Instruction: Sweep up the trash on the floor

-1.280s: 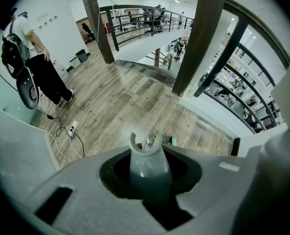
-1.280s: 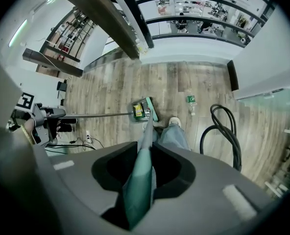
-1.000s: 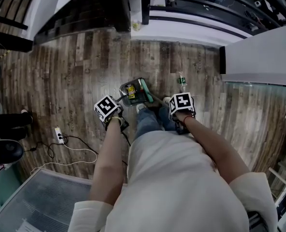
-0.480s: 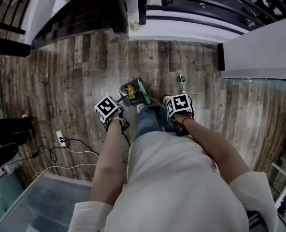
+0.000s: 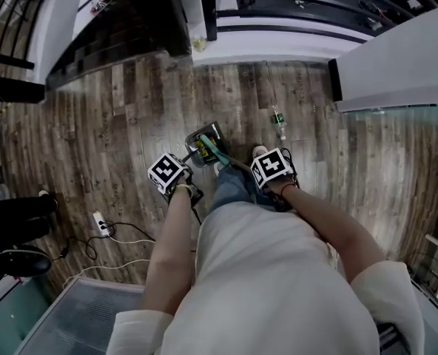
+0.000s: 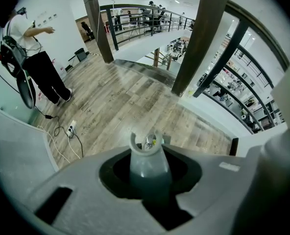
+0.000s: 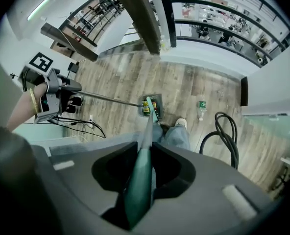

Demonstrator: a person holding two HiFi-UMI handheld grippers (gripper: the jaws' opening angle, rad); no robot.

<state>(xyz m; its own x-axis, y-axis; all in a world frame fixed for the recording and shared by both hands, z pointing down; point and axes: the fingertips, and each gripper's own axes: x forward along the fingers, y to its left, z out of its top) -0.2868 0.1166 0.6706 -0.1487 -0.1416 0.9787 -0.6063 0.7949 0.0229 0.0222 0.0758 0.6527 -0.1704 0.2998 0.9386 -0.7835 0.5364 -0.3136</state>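
Observation:
In the head view my left gripper [image 5: 170, 174] is shut on the thin handle [image 7: 106, 99] of a grey dustpan [image 5: 203, 140] that rests on the wooden floor with a yellow can [image 5: 200, 149] in it. From the left gripper view that grey handle [image 6: 150, 168] fills the shut jaws. My right gripper [image 5: 271, 168] is shut on the green broom handle [image 7: 139, 182]; the green broom head [image 5: 214, 151] lies at the dustpan's right side. A small plastic bottle [image 5: 279, 120] with a green label stands on the floor, apart, beyond my right gripper; it also shows as the bottle [image 7: 202, 104].
My own shoe [image 5: 260, 152] is just right of the dustpan. A power strip with cables [image 5: 100, 222] lies to the left, near a standing person [image 6: 42, 67]. A dark pillar [image 6: 199, 38], railings and a white wall [image 5: 396, 65] bound the floor. A black hose [image 7: 228, 133] hangs at the right.
My right gripper has shifted a little to the left and rolled, carrying the broom head closer against the dustpan. The left gripper and dustpan stay put.

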